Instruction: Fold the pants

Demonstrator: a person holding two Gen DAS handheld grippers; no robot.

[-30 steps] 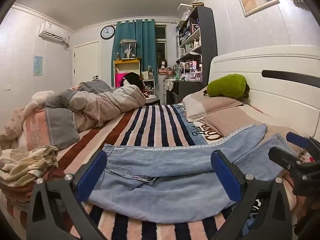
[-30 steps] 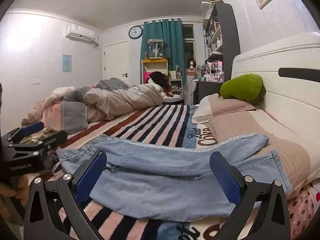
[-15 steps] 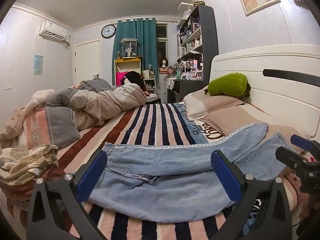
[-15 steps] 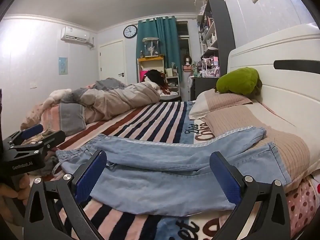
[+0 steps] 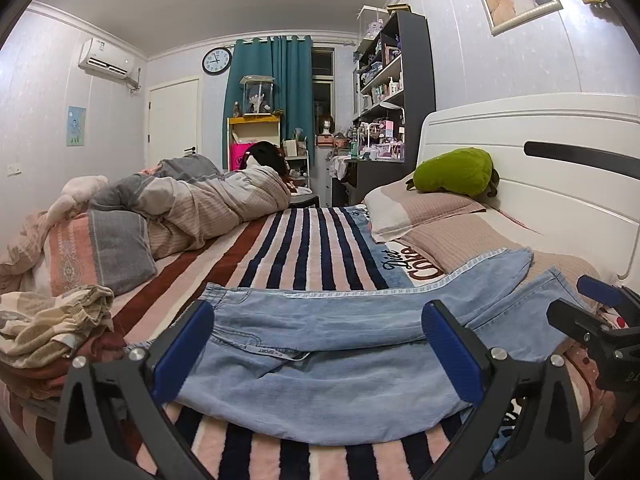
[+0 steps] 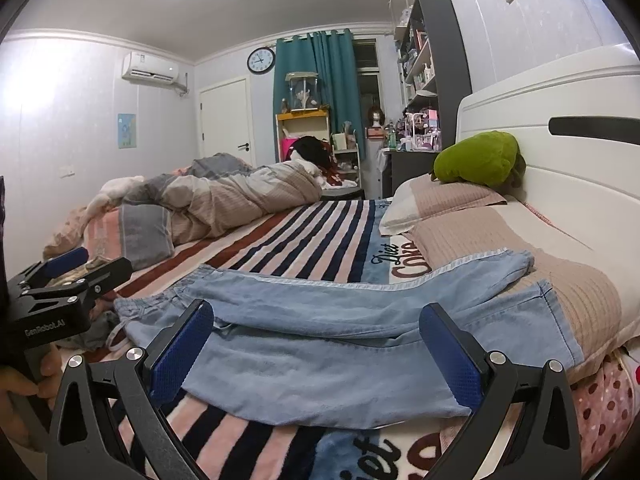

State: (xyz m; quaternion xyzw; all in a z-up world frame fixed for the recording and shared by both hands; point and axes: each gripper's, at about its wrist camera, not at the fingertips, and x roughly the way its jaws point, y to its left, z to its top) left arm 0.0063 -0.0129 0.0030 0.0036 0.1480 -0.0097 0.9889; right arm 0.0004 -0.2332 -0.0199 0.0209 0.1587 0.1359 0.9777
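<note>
Two grippers are hanging over the bed [image 5: 328, 240], and both are looking at the same pair of pants [image 5: 340, 352]. The pants are lying flat just in front of the fingers, stretched sideways across them. The long way of the pants is running from the left fingers to the right fingers. The waist end [image 6: 160, 304] is sitting out past the left side, and the leg ends [image 6: 532, 280] are reaching out past the right side, up onto a pillow [image 6: 520, 248]. One leg is lying folded over the other already.

The left gripper [image 5: 324, 344] is sitting nearer the waist end. Its fingers [image 5: 184, 344] are spread wide open, holding nothing and touching nothing. The right gripper [image 6: 320, 344] is sitting nearer the leg ends. Its fingers [image 6: 452, 352] are spread wide open too, with nothing between them.

I am guessing the next move is a grab at each end, so one end can be carried over to meet the other. A small pile of clothes [image 5: 56, 324] is lying off to the left, close by.
</note>
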